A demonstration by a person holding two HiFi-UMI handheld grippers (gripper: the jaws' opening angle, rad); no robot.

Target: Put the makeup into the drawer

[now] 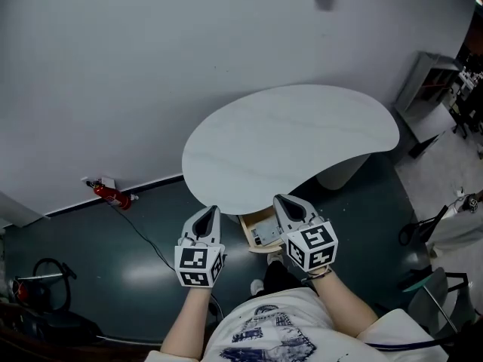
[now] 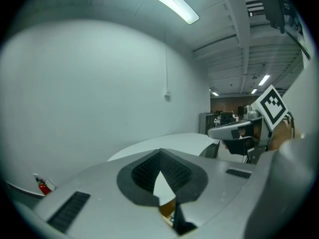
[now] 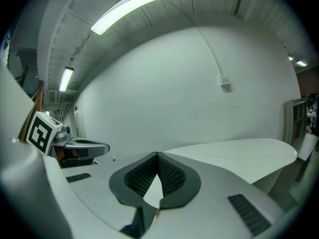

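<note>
- Left gripper (image 1: 210, 213) hung at the table's (image 1: 302, 134) near edge, its 2 jaws together, empty.
- Drawer (image 1: 246, 231) stood open under that edge, with pale items inside, probably the makeup (image 1: 264, 234).
- Right gripper (image 1: 282, 200) at the same edge, jaws closed on nothing.
- Judged: placing done. Next move: push the drawer shut.

In front of me a white curved table (image 1: 290, 145) stands on dark floor (image 1: 113, 270) by a pale wall (image 1: 151, 51); a red extinguisher (image 1: 112, 195) lies far left.

Smooth matt white tabletop (image 1: 294, 142), prob. pale wood drawer (image 1: 251, 225)
</note>
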